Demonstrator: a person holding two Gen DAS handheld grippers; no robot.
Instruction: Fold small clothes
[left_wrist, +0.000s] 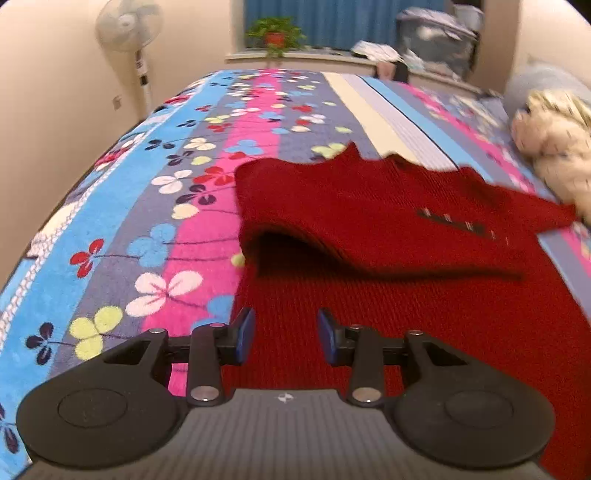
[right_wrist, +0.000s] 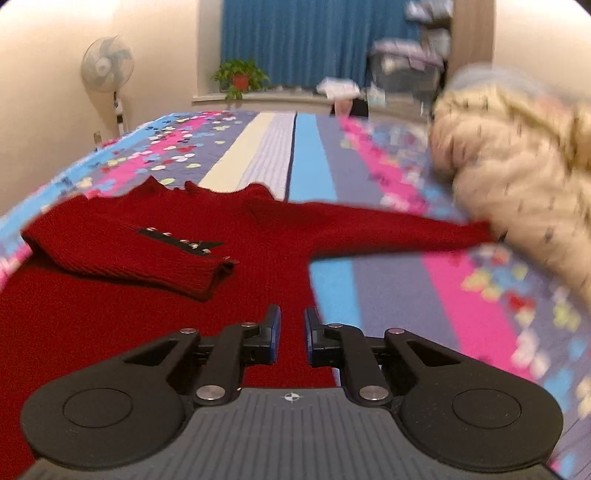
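A small red knitted sweater (left_wrist: 369, 221) lies flat on the bed. Its left sleeve (right_wrist: 122, 254) is folded across the chest, with a dark strip of studs on it. Its right sleeve (right_wrist: 388, 229) stretches out to the right, its cuff touching a cream fluffy garment. My left gripper (left_wrist: 286, 332) is open and empty, hovering over the sweater's lower left edge. My right gripper (right_wrist: 292, 332) is open with a narrow gap and holds nothing, over the sweater's lower right edge.
The bed has a striped floral cover (left_wrist: 166, 206). A cream fluffy garment (right_wrist: 517, 192) lies at the right, also in the left wrist view (left_wrist: 557, 147). A standing fan (left_wrist: 129, 33), a potted plant (left_wrist: 275, 35) and piled items (left_wrist: 436, 40) stand behind the bed.
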